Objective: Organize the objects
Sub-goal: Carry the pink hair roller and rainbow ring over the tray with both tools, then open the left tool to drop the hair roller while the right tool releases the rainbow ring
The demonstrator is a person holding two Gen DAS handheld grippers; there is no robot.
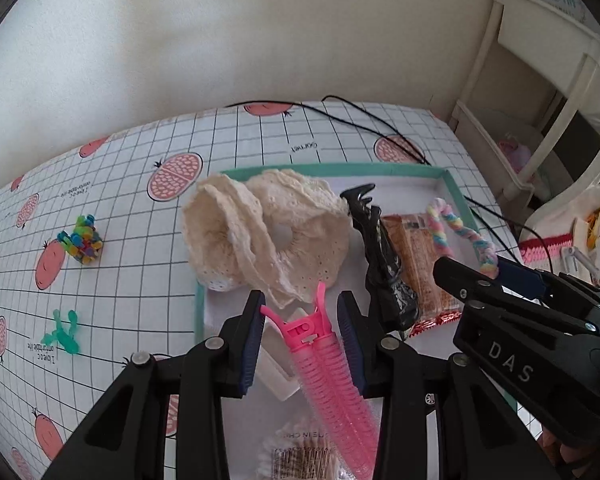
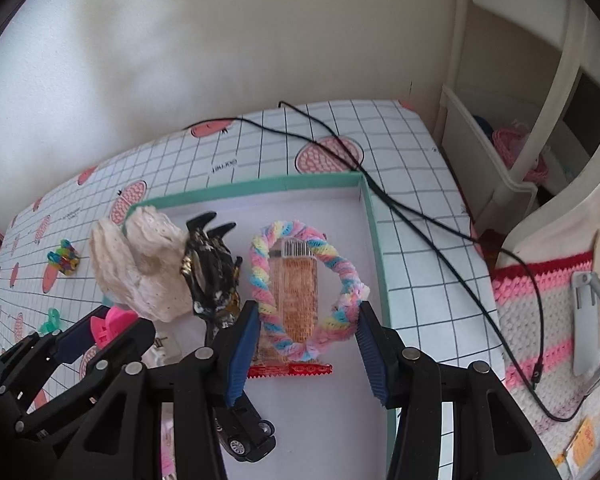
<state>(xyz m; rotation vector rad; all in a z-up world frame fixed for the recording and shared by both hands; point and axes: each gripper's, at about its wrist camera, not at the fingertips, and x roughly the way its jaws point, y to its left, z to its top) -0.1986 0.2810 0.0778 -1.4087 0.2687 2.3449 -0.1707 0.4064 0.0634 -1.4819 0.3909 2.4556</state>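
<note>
Far to the left of the left gripper (image 1: 302,340), a little pile of bright beads (image 1: 83,239) and a small green clip (image 1: 62,332) lie on the checked cloth with the pink fruit pictures (image 1: 148,152). They sit outside the tray with the green rim (image 1: 328,168).

The left gripper is spread wide over the tray. The pink hair clip (image 1: 332,372) lies between its two blue fingers (image 1: 253,344), and neither one touches it. Just ahead of the fingers is the cream lace scrunchie (image 1: 268,236). To the right of them is a black claw clip (image 1: 380,256), next to an orange snack packet (image 1: 420,272).

The right gripper (image 2: 306,350) is wide open too. The fluffy rainbow hair ring (image 2: 300,284) lies on the snack packet, just in front of and between its fingers. Whether a finger touches the ring is hard to tell. A black toy car (image 2: 244,432) sits low by its left finger, partly hidden behind it.

Black wires (image 2: 420,216) run across the cloth to the right. A knitted pink and red mat (image 2: 540,304) lies far to the right, cut off at the edge. At the bottom of the left camera view, a clear bag with a barcode (image 1: 300,456) is cut off, and its words are too blurry to read.
</note>
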